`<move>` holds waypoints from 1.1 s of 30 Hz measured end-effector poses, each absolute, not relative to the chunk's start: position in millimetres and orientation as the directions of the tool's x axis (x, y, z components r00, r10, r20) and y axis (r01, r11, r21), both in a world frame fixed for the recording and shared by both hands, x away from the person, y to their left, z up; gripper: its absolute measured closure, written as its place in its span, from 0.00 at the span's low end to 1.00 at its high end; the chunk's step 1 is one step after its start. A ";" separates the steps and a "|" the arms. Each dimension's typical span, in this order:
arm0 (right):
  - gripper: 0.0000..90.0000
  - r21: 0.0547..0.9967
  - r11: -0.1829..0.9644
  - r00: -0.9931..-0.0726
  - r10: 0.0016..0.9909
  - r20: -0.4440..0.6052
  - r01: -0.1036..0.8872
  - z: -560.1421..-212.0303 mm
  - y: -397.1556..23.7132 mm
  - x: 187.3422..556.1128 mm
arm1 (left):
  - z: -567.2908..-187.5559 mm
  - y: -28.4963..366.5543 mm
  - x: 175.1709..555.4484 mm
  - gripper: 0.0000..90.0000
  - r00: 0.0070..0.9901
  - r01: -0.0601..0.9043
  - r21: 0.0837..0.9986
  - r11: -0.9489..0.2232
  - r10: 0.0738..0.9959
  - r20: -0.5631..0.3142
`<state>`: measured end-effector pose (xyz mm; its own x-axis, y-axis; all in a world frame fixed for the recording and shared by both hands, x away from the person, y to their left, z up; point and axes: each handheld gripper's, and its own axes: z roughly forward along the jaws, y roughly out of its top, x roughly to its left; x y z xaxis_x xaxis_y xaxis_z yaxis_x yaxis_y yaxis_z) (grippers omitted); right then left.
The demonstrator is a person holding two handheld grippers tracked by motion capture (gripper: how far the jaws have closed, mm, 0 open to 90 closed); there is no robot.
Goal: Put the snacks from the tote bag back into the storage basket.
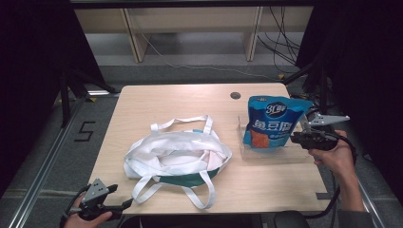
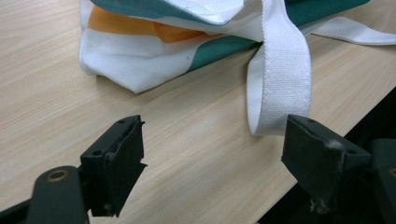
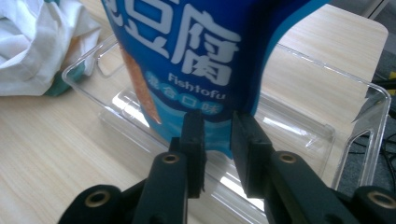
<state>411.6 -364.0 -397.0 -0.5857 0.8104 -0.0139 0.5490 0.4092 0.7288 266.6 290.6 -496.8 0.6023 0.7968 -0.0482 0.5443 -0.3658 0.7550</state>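
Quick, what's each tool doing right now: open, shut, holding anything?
Left tool: open, holding nothing, just short of the white bag strap.
Right tool: jaws slightly apart at the blue snack bag's lower edge, not pressing it.

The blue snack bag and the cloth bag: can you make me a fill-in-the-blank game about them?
1. The blue snack bag stands in a clear plastic ____.
2. The cloth bag has long ____ straps.
3. The table top is made of pale ____.
4. The left gripper has its jaws wide ____.

Missing words: tray; white; wood; open
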 end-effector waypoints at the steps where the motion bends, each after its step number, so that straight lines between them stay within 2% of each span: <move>1: 0.82 0.729 0.409 -0.586 0.810 -0.014 0.549 -397.0 -364.0 411.6 | -496.8 291.4 266.7 0.22 0.615 0.536 0.756 -0.375 0.788 -0.045; 3: 0.80 0.733 0.401 -0.581 0.814 -0.010 0.549 -397.8 -361.6 409.5 | -497.6 289.8 266.3 0.22 0.593 0.542 0.760 -0.357 0.804 -0.046; 5: 0.78 0.731 0.416 -0.590 0.807 -0.024 0.540 -397.7 -358.9 407.3 | -495.9 292.4 266.5 0.22 0.615 0.537 0.751 -0.386 0.787 -0.035; 13: 0.63 0.757 0.391 -0.599 0.801 0.001 0.524 -398.0 -334.1 395.4 | -496.4 291.4 266.2 0.22 0.599 0.541 0.761 -0.357 0.799 -0.050; 23: 0.57 0.757 0.413 -0.632 0.775 0.001 0.507 -401.6 -307.5 390.8 | -496.9 289.6 265.5 0.22 0.590 0.542 0.772 -0.331 0.805 -0.069; 26: 0.55 0.755 0.409 -0.637 0.771 0.014 0.512 -402.9 -299.3 389.4 | -495.0 293.0 265.9 0.22 0.611 0.538 0.752 -0.379 0.791 -0.038; 27: 0.53 0.761 0.421 -0.651 0.759 0.001 0.493 -404.1 -296.2 390.5 | -496.9 289.2 265.4 0.22 0.587 0.543 0.775 -0.323 0.806 -0.074; 28: 0.53 0.752 0.421 -0.653 0.757 0.016 0.507 -404.4 -294.2 389.8 | -494.9 293.1 265.9 0.22 0.609 0.539 0.752 -0.379 0.792 -0.038; 33: 0.50 0.776 0.383 -0.649 0.760 0.044 0.501 -409.6 -286.0 388.5 | -495.1 293.2 266.1 0.22 0.609 0.540 0.752 -0.378 0.792 -0.039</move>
